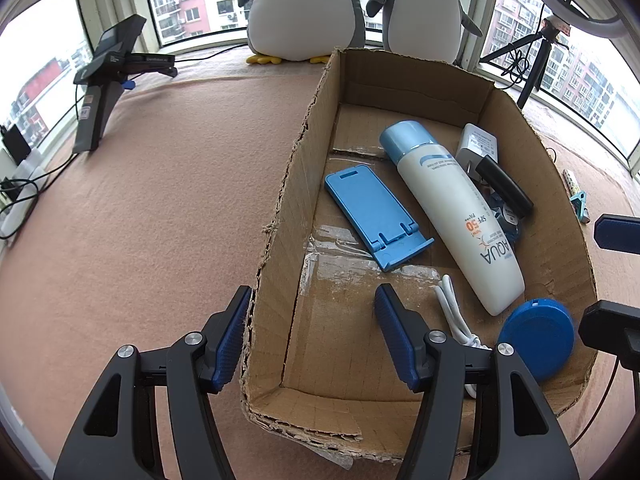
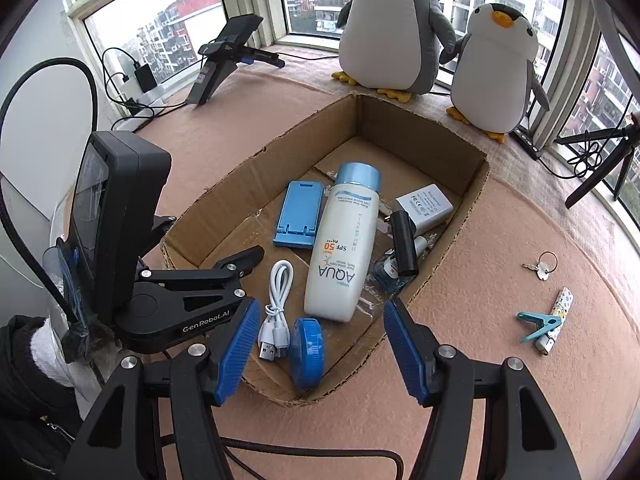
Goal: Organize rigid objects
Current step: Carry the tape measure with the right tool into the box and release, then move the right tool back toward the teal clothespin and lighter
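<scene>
An open cardboard box (image 1: 296, 184) (image 2: 248, 184) lies on the pink cloth. It holds a white sunscreen bottle (image 1: 452, 208) (image 2: 344, 248), a blue phone stand (image 1: 376, 216) (image 2: 300, 216), a white charger (image 1: 478, 144) (image 2: 424, 204), a black cylinder (image 1: 506, 188) (image 2: 404, 244), a white USB cable (image 1: 456, 316) (image 2: 276, 308) and a blue round case (image 1: 536, 336) (image 2: 307, 354). My left gripper (image 1: 314, 336) (image 2: 250, 276) stands open astride the box's left wall at the near corner. My right gripper (image 2: 316, 356) (image 1: 612, 280) hovers open over the round case, pads apart from it.
On the cloth right of the box lie keys (image 2: 542, 266), a teal clothespin (image 2: 538, 324) and a patterned lighter (image 2: 558, 320). Two plush penguins (image 2: 392, 28) sit at the window behind the box. A spare gripper (image 1: 108, 80) rests back left; a tripod (image 1: 536, 64) stands back right.
</scene>
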Motion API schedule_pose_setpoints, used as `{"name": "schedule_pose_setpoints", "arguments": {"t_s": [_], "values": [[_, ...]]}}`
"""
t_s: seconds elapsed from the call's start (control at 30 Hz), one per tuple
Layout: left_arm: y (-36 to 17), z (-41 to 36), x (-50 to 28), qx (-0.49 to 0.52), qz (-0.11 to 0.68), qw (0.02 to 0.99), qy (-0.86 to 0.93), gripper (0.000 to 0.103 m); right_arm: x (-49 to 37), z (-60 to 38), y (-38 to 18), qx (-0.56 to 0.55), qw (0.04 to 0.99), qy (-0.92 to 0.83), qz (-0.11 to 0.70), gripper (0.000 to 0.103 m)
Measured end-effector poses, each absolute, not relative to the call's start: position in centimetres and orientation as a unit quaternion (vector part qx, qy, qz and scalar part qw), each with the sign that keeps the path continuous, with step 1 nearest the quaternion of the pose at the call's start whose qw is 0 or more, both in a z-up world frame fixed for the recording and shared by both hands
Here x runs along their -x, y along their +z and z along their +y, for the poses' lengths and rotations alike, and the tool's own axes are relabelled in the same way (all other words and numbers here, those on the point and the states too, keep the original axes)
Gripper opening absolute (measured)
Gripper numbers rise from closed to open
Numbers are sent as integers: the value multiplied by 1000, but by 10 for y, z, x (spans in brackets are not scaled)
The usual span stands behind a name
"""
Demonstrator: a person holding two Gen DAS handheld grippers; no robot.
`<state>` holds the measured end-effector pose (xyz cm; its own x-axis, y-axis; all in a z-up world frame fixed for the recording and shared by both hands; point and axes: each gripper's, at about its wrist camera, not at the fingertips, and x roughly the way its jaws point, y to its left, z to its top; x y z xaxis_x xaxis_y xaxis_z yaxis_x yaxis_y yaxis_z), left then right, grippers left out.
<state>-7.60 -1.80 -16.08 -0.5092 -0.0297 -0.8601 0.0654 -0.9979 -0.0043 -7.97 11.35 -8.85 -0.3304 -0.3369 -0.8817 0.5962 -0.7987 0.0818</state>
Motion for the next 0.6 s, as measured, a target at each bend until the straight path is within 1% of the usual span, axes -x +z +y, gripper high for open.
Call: {"name": "schedule_pose_setpoints", "arguments": {"t_s": [0.17, 0.27, 0.43, 0.6], "values": [[-161, -18, 76, -495, 18, 27, -868, 62, 83, 131, -85, -499, 273, -815, 107, 60], [-161, -18, 76, -495, 18, 28, -869, 62, 88, 152, -81, -499, 255, -825, 77, 60], [-161, -18, 76, -495, 18, 27, -869, 62, 101, 196, -82, -503, 209, -838, 31, 60], [-161, -18, 76, -495, 18, 27, -868, 62, 116, 238, -95, -516, 163, -841, -14, 60]]}}
